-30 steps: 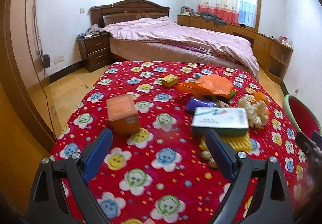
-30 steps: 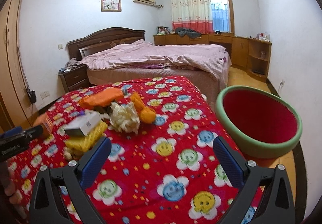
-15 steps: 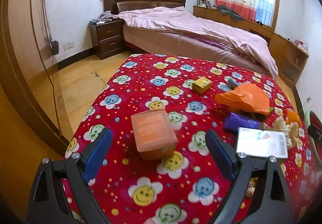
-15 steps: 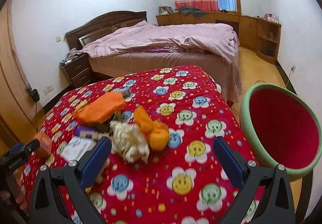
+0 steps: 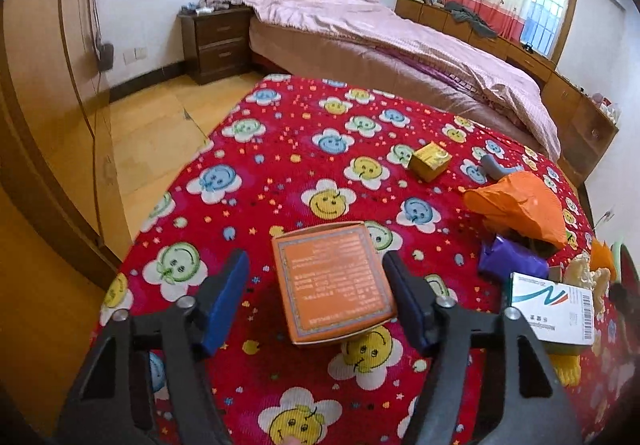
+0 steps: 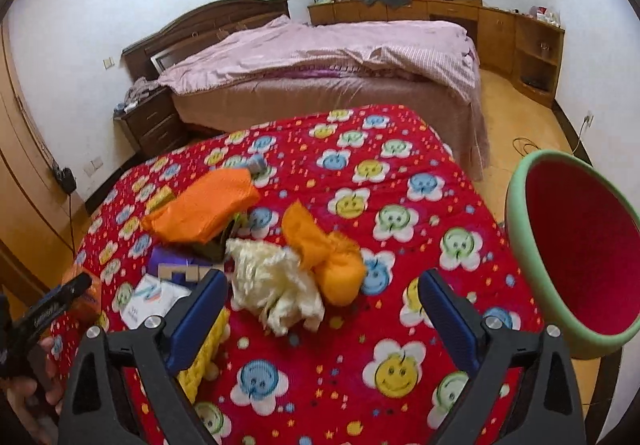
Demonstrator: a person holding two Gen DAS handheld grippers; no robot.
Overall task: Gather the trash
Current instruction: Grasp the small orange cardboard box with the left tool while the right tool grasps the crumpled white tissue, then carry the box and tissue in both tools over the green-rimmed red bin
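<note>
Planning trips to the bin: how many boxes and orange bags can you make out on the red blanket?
Boxes: 3 (orange box, small yellow box, white box)
Orange bags: 2 (flat orange bag, knotted orange bag)
Total: 5

matt cardboard orange box (image 5: 334, 281), ribbed fleecy red blanket (image 5: 280, 149)

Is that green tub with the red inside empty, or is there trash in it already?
Empty as far as visible: the tub shows only bare red lining, though its lower part is hidden.
</note>
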